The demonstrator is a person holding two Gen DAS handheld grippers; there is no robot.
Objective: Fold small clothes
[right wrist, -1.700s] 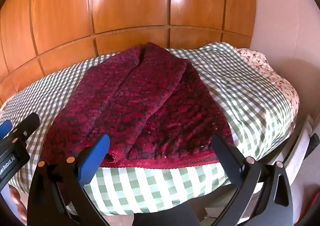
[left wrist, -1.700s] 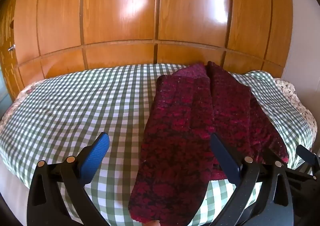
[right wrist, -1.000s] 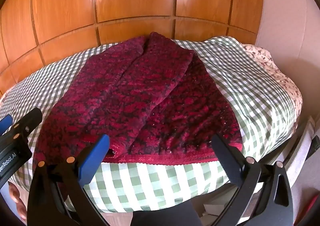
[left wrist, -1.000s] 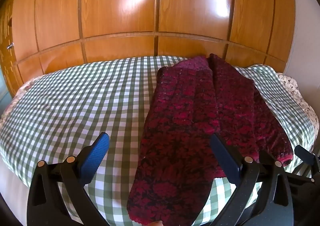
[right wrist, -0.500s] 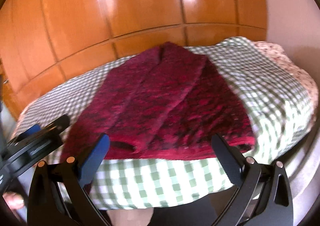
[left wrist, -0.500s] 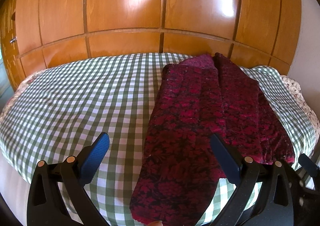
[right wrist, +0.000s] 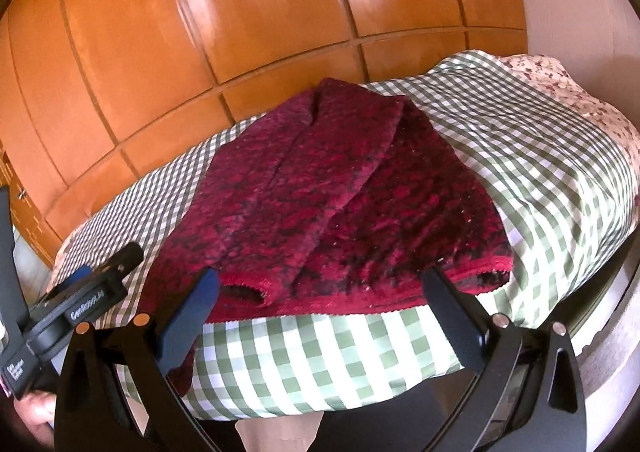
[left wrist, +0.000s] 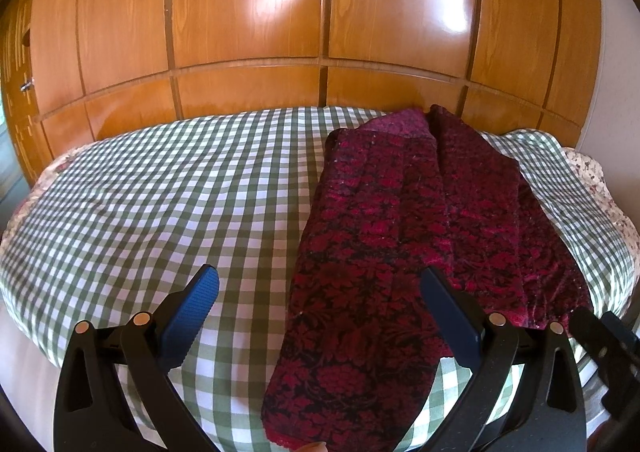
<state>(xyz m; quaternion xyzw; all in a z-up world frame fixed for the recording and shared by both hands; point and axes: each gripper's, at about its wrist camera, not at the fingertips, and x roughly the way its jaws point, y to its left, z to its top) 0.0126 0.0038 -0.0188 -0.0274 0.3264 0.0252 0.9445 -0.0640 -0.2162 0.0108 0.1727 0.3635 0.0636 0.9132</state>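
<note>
The garment (left wrist: pixel 404 252) is lying on the bed (left wrist: pixel 168 212), toward its right half, with both sides already turned in over the middle so it is forming a long narrow strip. That shape is probably there so the piece can next be doubled end to end. Its red-trimmed hem (right wrist: pixel 360 300) is sitting at the near edge of the bed, where both tools can reach it; one lower corner is hanging over that edge.

The left tool (left wrist: pixel 320 312) is hovering with its jaws apart above the near left part of the strip, gripping nothing. The right tool (right wrist: pixel 320 312) is likewise spread wide and empty, facing the hem. Each seems to be lining up on one hem corner.

Behind the bed, a wooden panelled wall (left wrist: pixel 320 12) is filling the background.
</note>
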